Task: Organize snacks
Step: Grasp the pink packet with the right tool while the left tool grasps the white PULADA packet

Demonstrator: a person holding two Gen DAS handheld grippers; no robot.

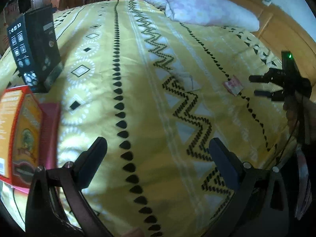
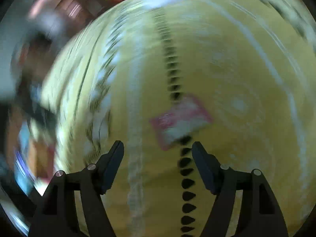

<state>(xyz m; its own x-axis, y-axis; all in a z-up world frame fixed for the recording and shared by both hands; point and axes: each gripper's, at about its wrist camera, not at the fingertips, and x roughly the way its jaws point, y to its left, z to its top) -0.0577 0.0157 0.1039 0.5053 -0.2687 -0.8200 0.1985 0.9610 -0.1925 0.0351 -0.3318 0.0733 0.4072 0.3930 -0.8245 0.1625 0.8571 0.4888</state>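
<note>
A small pink snack packet (image 1: 233, 85) lies flat on the yellow patterned bedspread (image 1: 138, 79). In the left wrist view my left gripper (image 1: 158, 148) hovers open over bare bedspread, nothing between its fingers. My right gripper (image 1: 256, 86) shows at the right, open, its tips just right of the packet. The right wrist view is blurred; there the pink packet (image 2: 180, 119) lies just beyond the open right gripper (image 2: 158, 148), not between the jaws. A red and orange snack box (image 1: 19, 134) and a pink box (image 1: 49, 134) stand at the left edge.
A dark box (image 1: 35, 49) with printed icons stands upright at the far left of the bed. A pale pink pillow (image 1: 207, 9) lies at the head, by the wooden headboard (image 1: 276, 29). A hand (image 1: 294, 114) holds the right gripper.
</note>
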